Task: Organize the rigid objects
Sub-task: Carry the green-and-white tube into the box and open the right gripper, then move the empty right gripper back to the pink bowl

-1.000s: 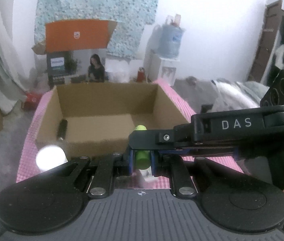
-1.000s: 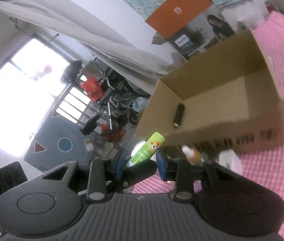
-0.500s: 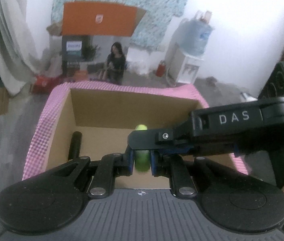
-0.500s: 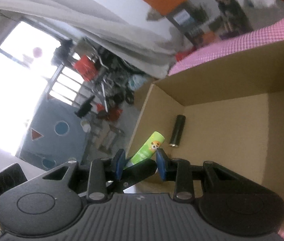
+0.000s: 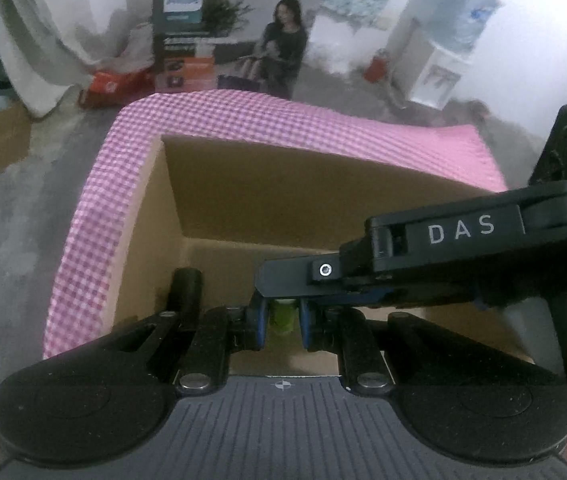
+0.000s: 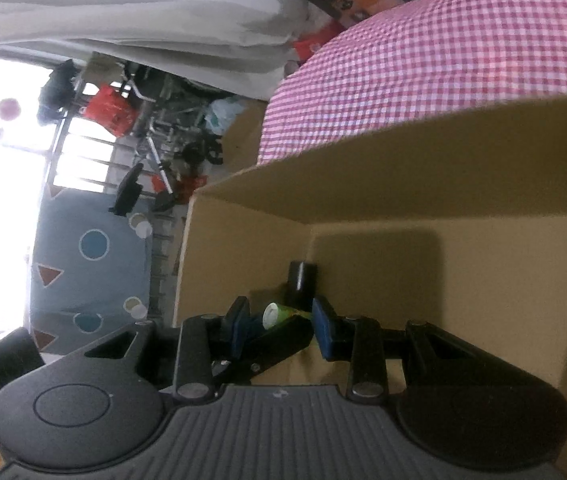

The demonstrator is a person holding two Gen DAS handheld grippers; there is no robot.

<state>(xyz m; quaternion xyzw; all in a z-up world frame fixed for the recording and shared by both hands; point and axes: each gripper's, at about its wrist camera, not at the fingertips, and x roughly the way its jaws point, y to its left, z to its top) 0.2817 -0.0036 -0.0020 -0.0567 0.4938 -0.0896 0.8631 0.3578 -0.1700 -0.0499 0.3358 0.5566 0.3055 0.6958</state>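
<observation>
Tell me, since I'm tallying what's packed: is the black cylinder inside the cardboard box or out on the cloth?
Inside. The black cylinder lies on the floor of the cardboard box, near its left wall.

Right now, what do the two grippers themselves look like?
Both match: black linkage arms with silver pivot bolts, blue pads, a ribbed dark grey body between two round black housings. The left gripper view shows the right gripper's black finger in profile, lettered DAS in white with one silver screw.
</observation>
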